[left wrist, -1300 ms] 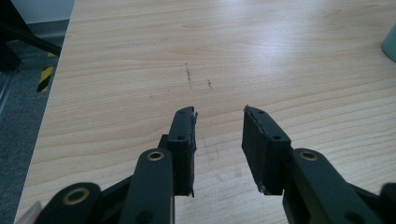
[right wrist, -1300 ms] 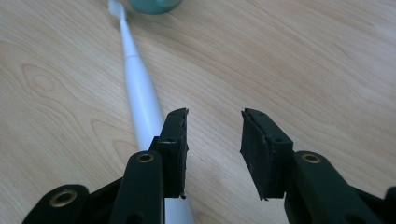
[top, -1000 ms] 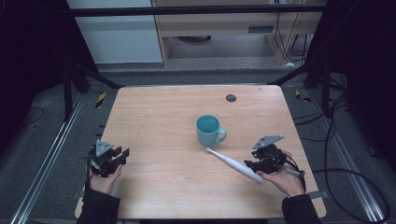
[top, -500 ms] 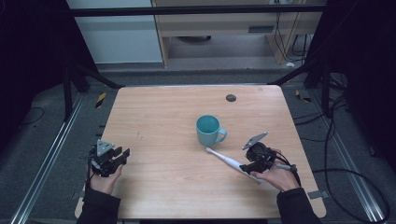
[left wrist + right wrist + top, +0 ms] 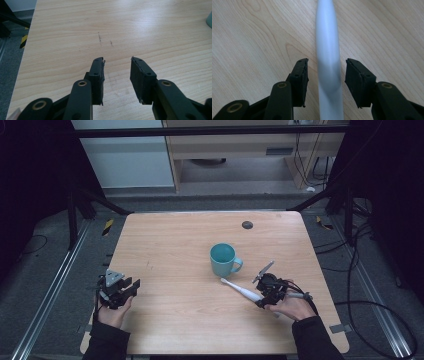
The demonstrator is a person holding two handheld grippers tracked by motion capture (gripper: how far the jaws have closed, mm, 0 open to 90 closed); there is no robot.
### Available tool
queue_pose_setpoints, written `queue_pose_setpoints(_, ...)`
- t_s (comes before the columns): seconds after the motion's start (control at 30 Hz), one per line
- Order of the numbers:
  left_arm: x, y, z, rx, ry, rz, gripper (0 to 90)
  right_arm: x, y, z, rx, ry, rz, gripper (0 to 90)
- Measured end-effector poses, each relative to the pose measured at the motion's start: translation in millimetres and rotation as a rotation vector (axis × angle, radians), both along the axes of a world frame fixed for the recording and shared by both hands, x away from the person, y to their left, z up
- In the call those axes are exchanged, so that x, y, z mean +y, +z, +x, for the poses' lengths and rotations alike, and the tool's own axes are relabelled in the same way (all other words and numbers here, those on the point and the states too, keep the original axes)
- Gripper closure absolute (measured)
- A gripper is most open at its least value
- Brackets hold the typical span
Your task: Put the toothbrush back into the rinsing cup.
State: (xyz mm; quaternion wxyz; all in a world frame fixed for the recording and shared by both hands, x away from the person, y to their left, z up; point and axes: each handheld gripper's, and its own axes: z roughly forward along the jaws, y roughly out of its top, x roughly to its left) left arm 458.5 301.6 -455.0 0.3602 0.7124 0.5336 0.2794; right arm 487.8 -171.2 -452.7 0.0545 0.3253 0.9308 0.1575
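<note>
A white electric toothbrush [image 5: 241,290] lies flat on the wooden table [image 5: 175,245], its head pointing toward a teal mug [image 5: 223,259] that stands upright near the middle. My right gripper [image 5: 263,296] is lowered over the toothbrush handle [image 5: 329,57], open, with one jaw on each side of the handle and a small gap to each pad. My left gripper [image 5: 129,289] rests at the table's left front edge, open, with bare wood between its jaws [image 5: 117,75].
A small dark round disc [image 5: 247,225] sits near the table's far edge. Metal frame rails and cables run along the floor on both sides. A sliver of the mug [image 5: 209,20] shows at the right edge of the left gripper view.
My right gripper has moved left and down from beside the toothbrush to straddle its handle. The left gripper, mug and toothbrush have stayed put.
</note>
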Motion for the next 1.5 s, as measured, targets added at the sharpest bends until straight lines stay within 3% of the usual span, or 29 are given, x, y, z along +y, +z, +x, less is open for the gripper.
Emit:
queue_pose_setpoints(0.37,0.1,0.1,-0.5,-0.002,0.000,0.004,63.0,4.8,-9.1,5.4,0.039,0.007,-0.037,56.6)
queue_pose_setpoints(0.63,0.8,0.3,-0.7,-0.002,0.000,0.007,63.1,8.3,-15.0,8.1,0.049,0.021,-0.065,64.3)
queue_pose_setpoints(0.93,0.8,0.7,-0.8,-0.003,0.000,0.008,63.2,12.8,-14.1,8.7,0.076,-0.029,-0.082,66.1)
queue_pose_setpoints(1.13,1.2,0.4,-0.4,-0.004,0.003,0.006,63.5,9.8,-10.6,3.7,0.069,-0.040,-0.015,66.3)
queue_pose_setpoints(1.5,1.4,-0.1,0.0,-0.003,0.003,0.008,63.7,9.3,19.5,-10.6,-0.071,-0.007,0.133,66.4)
